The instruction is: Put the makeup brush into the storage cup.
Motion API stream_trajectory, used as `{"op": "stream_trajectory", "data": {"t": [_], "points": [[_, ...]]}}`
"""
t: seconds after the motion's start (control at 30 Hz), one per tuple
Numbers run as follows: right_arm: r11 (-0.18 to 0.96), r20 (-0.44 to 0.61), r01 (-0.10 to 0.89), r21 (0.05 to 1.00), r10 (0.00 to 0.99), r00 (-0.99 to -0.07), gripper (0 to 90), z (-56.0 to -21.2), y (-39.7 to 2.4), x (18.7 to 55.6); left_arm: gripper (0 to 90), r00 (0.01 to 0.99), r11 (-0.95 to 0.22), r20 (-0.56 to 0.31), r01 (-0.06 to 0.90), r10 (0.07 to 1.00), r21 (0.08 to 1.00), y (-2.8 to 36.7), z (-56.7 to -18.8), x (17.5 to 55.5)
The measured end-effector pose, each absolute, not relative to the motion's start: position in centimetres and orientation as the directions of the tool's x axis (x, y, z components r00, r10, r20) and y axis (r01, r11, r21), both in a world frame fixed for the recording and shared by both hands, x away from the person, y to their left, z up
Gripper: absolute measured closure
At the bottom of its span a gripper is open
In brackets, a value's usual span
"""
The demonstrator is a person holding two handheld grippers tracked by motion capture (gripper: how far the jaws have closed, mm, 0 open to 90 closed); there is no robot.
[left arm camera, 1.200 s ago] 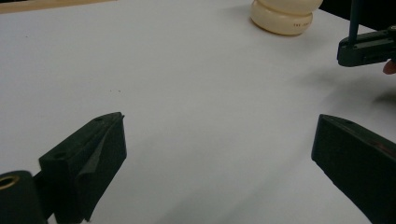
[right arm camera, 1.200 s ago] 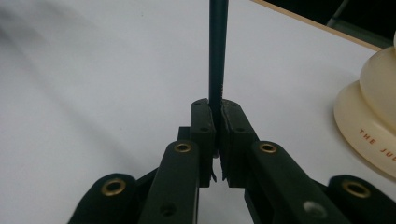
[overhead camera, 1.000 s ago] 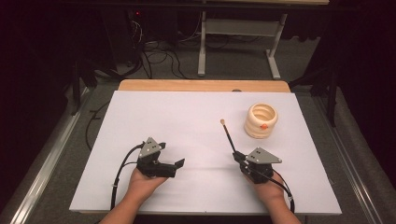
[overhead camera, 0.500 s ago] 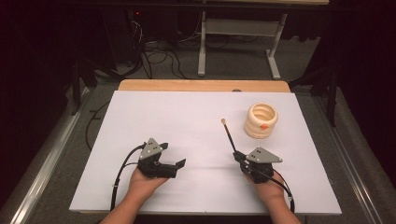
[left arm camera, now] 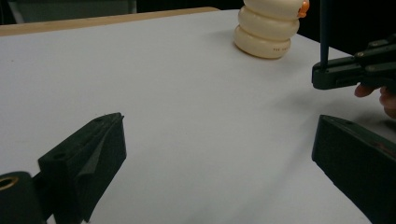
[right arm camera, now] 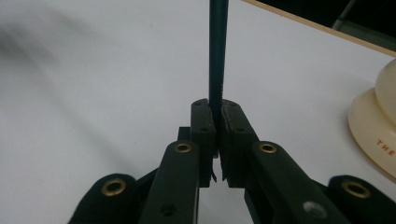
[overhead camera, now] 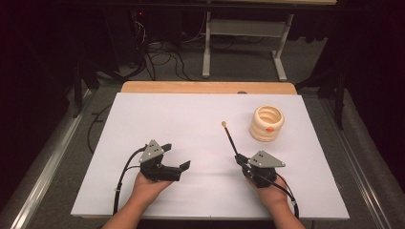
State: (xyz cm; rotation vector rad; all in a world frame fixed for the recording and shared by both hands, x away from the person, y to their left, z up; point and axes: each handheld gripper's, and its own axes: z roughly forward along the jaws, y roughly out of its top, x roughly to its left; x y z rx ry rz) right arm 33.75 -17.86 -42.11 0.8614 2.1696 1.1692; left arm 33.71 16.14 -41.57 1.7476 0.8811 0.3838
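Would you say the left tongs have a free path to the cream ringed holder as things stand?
Probably yes: the left tongs stand open and empty, and bare white table lies toward the holder. The right tongs, holding the dark stick, sit beside that path.

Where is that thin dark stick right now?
In the high view the stick is on the right half of the white table, clamped at its near end by the right hand-held gripper, its pale tip pointing away, left of the cream ringed holder.

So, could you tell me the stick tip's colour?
Pale tan tip, on a dark stick; high view.
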Motion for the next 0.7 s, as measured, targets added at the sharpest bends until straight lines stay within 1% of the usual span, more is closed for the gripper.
{"op": "stream_trajectory", "data": {"t": [0.13,0.2,0.37,0.6,0.7], "points": [[0.435,-0.156,0.274,0.858,0.728,-0.668,87.6,-42.0,-17.4,33.8,0.5,0.678,-0.130,-0.173,0.372,0.714,0.919,16.0,-40.9,34.0],[0.423,-0.146,0.272,0.865,0.729,-0.669,87.6,-41.8,-17.1,33.9,0.0,0.681,-0.133,-0.166,0.363,0.713,0.922,15.9,-40.4,34.1],[0.445,-0.179,0.251,0.859,0.722,-0.669,87.7,-41.2,-16.5,34.3,0.0,0.680,-0.118,-0.169,0.355,0.714,0.928,15.5,-39.4,34.7],[0.444,-0.186,0.241,0.863,0.723,-0.666,87.7,-40.6,-15.7,35.0,0.5,0.669,-0.074,-0.195,0.351,0.717,0.933,14.5,-38.4,35.9],[0.442,-0.190,0.235,0.866,0.724,-0.664,87.7,-40.4,-15.3,35.3,0.5,0.669,-0.053,-0.219,0.362,0.710,0.931,14.2,-38.3,36.2]]}}
